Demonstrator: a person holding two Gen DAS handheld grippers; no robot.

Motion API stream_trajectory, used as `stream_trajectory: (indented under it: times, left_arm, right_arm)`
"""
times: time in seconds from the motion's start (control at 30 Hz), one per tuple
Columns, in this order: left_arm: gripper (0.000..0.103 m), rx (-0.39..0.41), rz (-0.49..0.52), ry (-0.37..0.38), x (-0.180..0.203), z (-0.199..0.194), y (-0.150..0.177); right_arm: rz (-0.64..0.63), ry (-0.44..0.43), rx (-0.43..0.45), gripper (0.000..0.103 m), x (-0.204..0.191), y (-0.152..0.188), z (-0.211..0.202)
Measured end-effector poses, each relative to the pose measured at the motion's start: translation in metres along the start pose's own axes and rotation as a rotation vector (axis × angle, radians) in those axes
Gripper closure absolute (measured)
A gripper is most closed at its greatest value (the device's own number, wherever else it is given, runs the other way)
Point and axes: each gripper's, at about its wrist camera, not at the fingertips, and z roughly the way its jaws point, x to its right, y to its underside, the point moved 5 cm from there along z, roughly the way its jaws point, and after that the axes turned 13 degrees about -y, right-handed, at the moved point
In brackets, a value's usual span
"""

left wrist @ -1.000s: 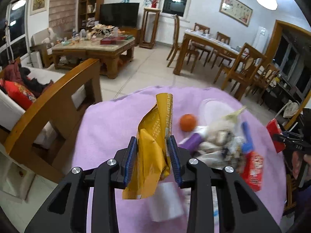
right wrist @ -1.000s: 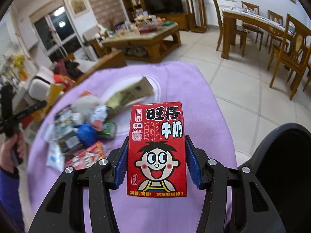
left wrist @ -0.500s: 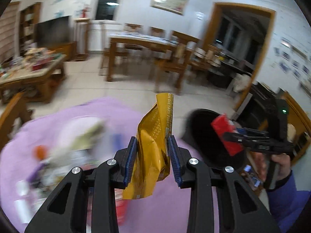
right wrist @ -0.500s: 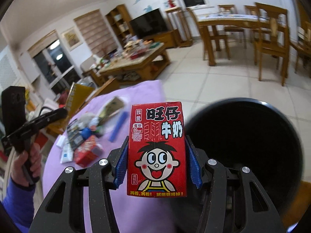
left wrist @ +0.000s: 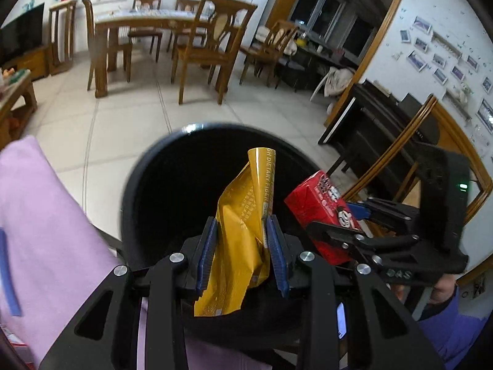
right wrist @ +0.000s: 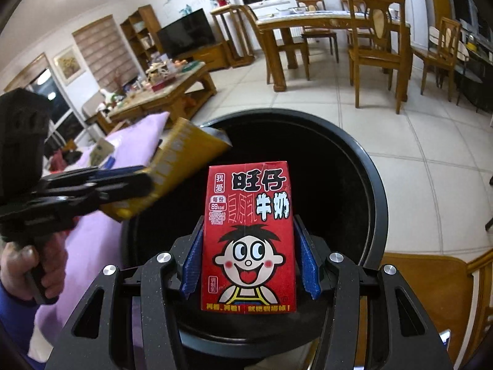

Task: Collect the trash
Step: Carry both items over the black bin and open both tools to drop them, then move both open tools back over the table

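My left gripper (left wrist: 242, 248) is shut on a crumpled yellow wrapper (left wrist: 243, 237) and holds it over the open mouth of a round black trash bin (left wrist: 148, 191). My right gripper (right wrist: 248, 252) is shut on a red milk carton (right wrist: 248, 237) with a cartoon face, also held above the bin (right wrist: 366, 185). In the left wrist view the right gripper (left wrist: 345, 222) with the carton (left wrist: 320, 212) is just to the right of the wrapper. In the right wrist view the left gripper (right wrist: 129, 182) with the wrapper (right wrist: 178, 166) reaches in from the left.
The table with the purple cloth (left wrist: 37, 215) lies left of the bin, with a blue strip (left wrist: 7, 280) on it. More litter lies on the cloth (right wrist: 101, 154). A wooden chair (right wrist: 431, 293) stands right of the bin. Dining table and chairs (left wrist: 154, 40) stand behind on the tiled floor.
Both grippers have swung from over the purple table to above the black bin, carrying the wrapper and the carton. The two grippers are now close together.
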Motion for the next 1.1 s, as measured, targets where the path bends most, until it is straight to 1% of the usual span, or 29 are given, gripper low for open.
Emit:
stream_trajectory:
  times: [0.1, 0.27, 0.43, 0.53, 0.6, 0.67, 0.7, 0.73, 0.77, 0.8, 0.9, 1.03, 1.07, 1.1]
  left_arm:
    - [0.069, -0.038, -0.005, -0.013, -0.003, 0.017, 0.006]
    - [0.069, -0.072, 0.005, -0.042, -0.001, 0.027, 0.014]
    - [0.067, -0.073, 0.023, -0.060, -0.002, 0.027, 0.019]
    - [0.065, -0.073, 0.022, -0.055, 0.002, 0.027, 0.018]
    - [0.057, -0.069, 0.028, -0.060, 0.003, 0.026, 0.019]
    - [0.051, -0.054, 0.033, -0.066, 0.004, 0.021, 0.020]
    - [0.041, -0.049, 0.034, -0.069, 0.004, 0.019, 0.020]
    - [0.035, -0.034, 0.032, -0.074, 0.001, 0.013, 0.020]
    - [0.023, -0.020, 0.029, -0.078, 0.001, 0.010, 0.020]
    - [0.018, -0.008, 0.026, -0.084, 0.004, 0.007, 0.019]
    - [0.017, 0.028, 0.011, -0.088, -0.004, -0.010, 0.022]
    - [0.014, 0.078, -0.001, -0.099, -0.015, -0.042, 0.027]
    - [0.008, 0.094, -0.002, -0.111, -0.020, -0.052, 0.030]
    - [0.005, 0.108, -0.005, -0.120, -0.024, -0.058, 0.032]
  right_arm:
    - [-0.008, 0.010, -0.012, 0.050, 0.004, 0.006, 0.009]
    - [-0.015, 0.028, -0.029, 0.050, 0.008, 0.012, 0.025]
    - [-0.026, 0.048, -0.034, 0.050, 0.007, 0.009, 0.029]
    - [-0.025, 0.047, -0.035, 0.050, 0.006, 0.007, 0.031]
    - [-0.028, 0.048, -0.041, 0.048, 0.006, 0.007, 0.032]
    - [-0.035, 0.048, -0.040, 0.043, 0.004, 0.007, 0.031]
    - [-0.041, 0.052, -0.036, 0.036, 0.003, 0.006, 0.030]
    - [-0.047, 0.053, -0.032, 0.031, 0.002, 0.006, 0.028]
    - [-0.052, 0.053, -0.027, 0.030, 0.001, 0.006, 0.028]
    - [-0.057, 0.053, -0.024, 0.030, -0.002, 0.006, 0.027]
    - [-0.063, 0.052, -0.020, 0.030, -0.008, 0.005, 0.025]
    - [-0.067, 0.034, -0.011, 0.030, -0.020, 0.000, 0.023]
    - [-0.072, 0.031, -0.008, 0.030, -0.025, -0.002, 0.023]
    - [-0.081, 0.026, -0.007, 0.029, -0.032, -0.005, 0.025]
